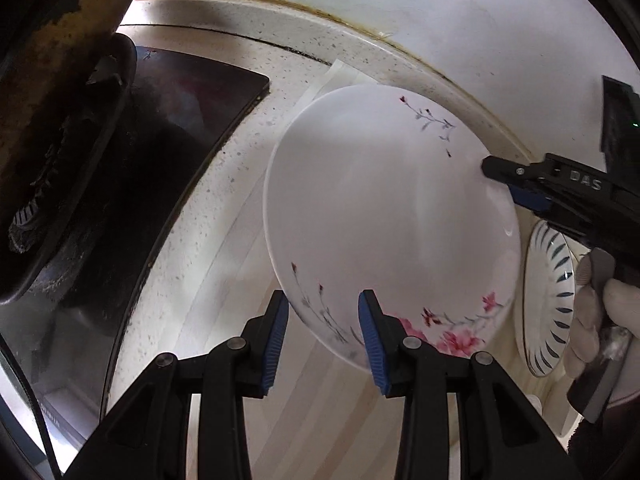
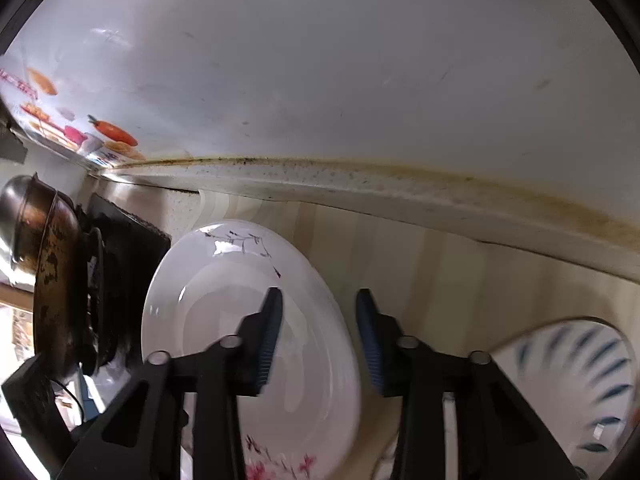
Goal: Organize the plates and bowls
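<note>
A white plate (image 1: pixel 384 216) painted with pink blossoms and thin grey twigs lay flat on the pale striped surface (image 1: pixel 224 280), close to the stained edge where the surface met the white wall (image 1: pixel 500 32). In the left wrist view the left gripper (image 1: pixel 323 312) hovered over the near rim of the plate, its blue-padded fingers (image 1: pixel 374 340) spread apart and holding nothing; one finger hung above the flowered rim and the other above the bare surface just beside it.

The right gripper (image 1: pixel 508 184) reached in from the right side of that view, its black tip at the plate's far right rim. A gloved hand (image 1: pixel 596 312) held its handle. In the right wrist view the right gripper (image 2: pixel 319 320) was open too, with the plate's right rim lying below the gap between its fingers (image 2: pixel 268 340); nothing was clamped, and whether a finger touched the plate could not be told.

A smaller dish (image 1: pixel 550 304) with dark blue dashes round its rim sat just beside the plate on the right, appearing blurred in the right wrist view.

To the left of the plate lay a dark stove top (image 1: pixel 192 120) set into the speckled counter, carrying a blackened, worn pan (image 2: pixel 56 280). A strip of colourful food pictures (image 2: pixel 100 136) ran along the wall behind the stove.
</note>
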Tool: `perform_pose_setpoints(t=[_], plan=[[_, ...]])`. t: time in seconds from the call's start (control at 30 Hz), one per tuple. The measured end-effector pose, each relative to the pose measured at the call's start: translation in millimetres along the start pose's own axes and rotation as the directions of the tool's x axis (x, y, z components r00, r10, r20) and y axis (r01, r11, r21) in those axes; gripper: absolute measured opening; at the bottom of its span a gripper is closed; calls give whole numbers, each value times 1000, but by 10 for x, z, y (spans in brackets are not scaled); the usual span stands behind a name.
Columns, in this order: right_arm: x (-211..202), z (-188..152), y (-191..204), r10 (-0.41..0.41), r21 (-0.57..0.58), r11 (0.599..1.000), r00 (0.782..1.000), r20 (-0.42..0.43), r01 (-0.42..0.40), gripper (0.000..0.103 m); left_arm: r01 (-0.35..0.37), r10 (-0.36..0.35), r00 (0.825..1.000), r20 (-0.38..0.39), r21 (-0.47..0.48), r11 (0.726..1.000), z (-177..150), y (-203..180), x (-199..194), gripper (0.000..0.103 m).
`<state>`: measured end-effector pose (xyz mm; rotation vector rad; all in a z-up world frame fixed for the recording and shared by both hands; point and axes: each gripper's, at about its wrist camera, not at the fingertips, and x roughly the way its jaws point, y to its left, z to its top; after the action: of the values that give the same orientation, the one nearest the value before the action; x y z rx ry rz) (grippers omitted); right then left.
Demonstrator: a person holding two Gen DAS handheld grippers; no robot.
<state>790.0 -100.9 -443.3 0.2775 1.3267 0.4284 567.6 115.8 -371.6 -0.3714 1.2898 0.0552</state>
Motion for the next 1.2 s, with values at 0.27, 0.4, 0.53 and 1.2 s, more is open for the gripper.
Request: perform_pose_setpoints(t=[0.27,0.4,0.53,1.2], plan=[[-26,-101,-111,61,16,998,998,26,-61,18,-43,39,997,69,56,998,-16,-12,-47,27],[-148,-221,-90,75,15,997,996,39,-76,15,-45,38,995,94,75,996,-88,-1,-188,27],[-373,-377,-77,72,-1,997,996,50,-72,15,-42,32,994,106,101,994,-185,-13,-367,27],[-2119,-2058,-594,62,124,989,982,177,-85,15,55,-74,996,50,305,951,-1026,-763,-1082,27]])
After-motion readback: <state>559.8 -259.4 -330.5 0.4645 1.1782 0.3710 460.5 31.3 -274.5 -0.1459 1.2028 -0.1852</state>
